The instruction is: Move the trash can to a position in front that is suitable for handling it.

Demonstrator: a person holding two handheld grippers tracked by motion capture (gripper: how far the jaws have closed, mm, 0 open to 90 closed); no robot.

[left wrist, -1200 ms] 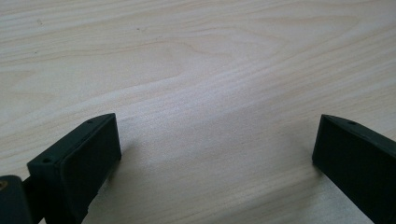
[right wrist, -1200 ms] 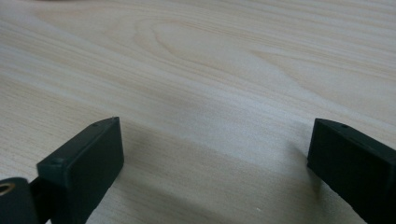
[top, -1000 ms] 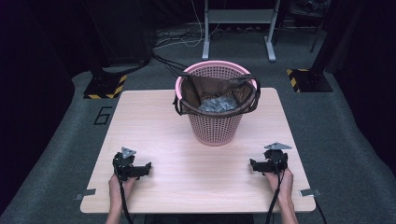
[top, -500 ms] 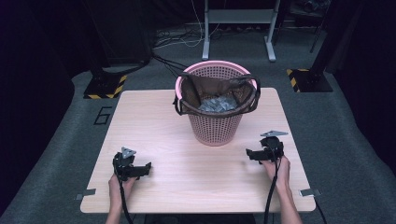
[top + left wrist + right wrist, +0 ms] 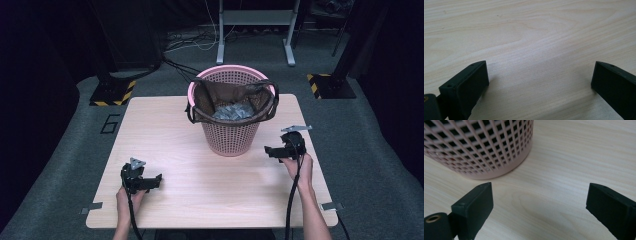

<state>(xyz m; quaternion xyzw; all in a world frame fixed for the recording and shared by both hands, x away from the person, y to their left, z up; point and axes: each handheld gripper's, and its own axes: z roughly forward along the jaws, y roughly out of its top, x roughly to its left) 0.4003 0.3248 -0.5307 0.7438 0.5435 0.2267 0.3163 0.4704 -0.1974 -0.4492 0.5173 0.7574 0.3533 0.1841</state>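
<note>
Since 1 second ago, the right gripper point(image 5: 270, 150) has travelled from the near right part of the table point(image 5: 160, 120) up toward the pink basket point(image 5: 231, 135), and it now sits just beside the basket's base on the right, lifted off the wood. The left gripper point(image 5: 156, 181) has stayed where it was, well apart from the basket at the near left.

That basket stands upright near the table's far middle, lined with a brown bag point(image 5: 202, 100) whose edge folds over the rim; grey crumpled material point(image 5: 232, 111) lies inside it.

In the right gripper view, the 2 black jaws of the right gripper point(image 5: 539, 197) stand wide apart with nothing between them, and the basket point(image 5: 481, 147) shows its mesh wall just ahead and to one side. In the left gripper view, the left gripper point(image 5: 540, 75) likewise has its 2 jaws spread wide over bare wood point(image 5: 531, 32), holding nothing.
</note>
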